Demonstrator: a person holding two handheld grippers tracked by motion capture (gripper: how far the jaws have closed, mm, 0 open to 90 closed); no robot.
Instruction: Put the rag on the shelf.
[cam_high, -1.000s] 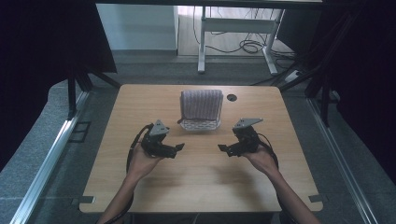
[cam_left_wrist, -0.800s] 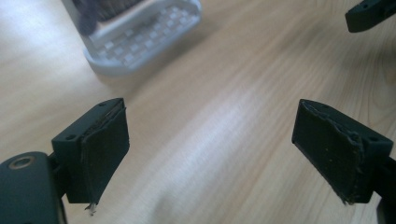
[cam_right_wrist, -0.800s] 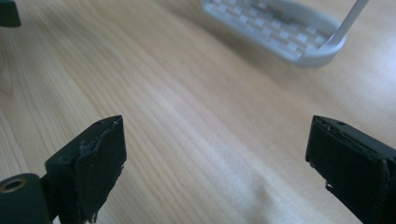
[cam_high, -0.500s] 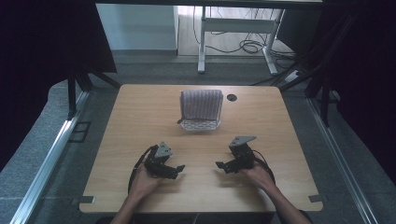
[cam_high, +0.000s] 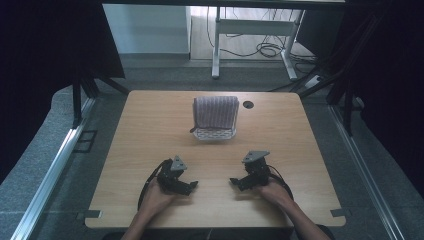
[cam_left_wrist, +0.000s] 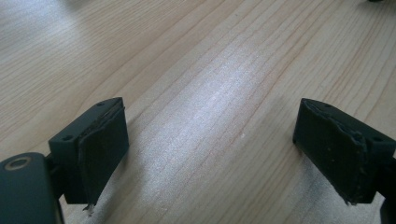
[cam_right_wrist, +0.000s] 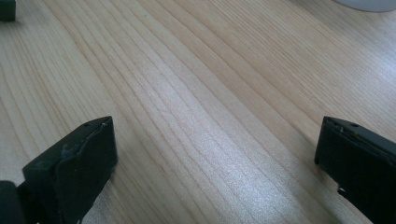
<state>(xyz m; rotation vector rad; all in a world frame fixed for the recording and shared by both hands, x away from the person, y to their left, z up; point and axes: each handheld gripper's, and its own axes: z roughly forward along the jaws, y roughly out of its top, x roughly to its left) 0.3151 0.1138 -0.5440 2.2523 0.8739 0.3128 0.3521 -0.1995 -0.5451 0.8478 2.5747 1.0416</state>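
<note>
A folded striped cloth (cam_high: 215, 112) lies on a white mesh basket (cam_high: 214, 133) at the far middle of the wooden table (cam_high: 150, 130). My left gripper (cam_high: 192, 185) rests low near the front edge, held by a hand, jaws pointing right. My right gripper (cam_high: 234, 182) sits opposite it, jaws pointing left. Both stand open with nothing between them. In the left gripper view its gripper (cam_left_wrist: 224, 156) has bare wood between the pads (cam_left_wrist: 100, 154). The right gripper (cam_right_wrist: 219, 172) likewise hovers just over bare wood.
A dark round cable hole (cam_high: 248, 104) sits at the table's back right. Metal floor rails (cam_high: 55, 165) run along the left and right of the table. A desk frame with cables (cam_high: 250, 35) stands beyond the far edge.
Both hands have drawn the grippers back from the table's middle toward the front edge and lowered them. The cloth and basket have not moved.
</note>
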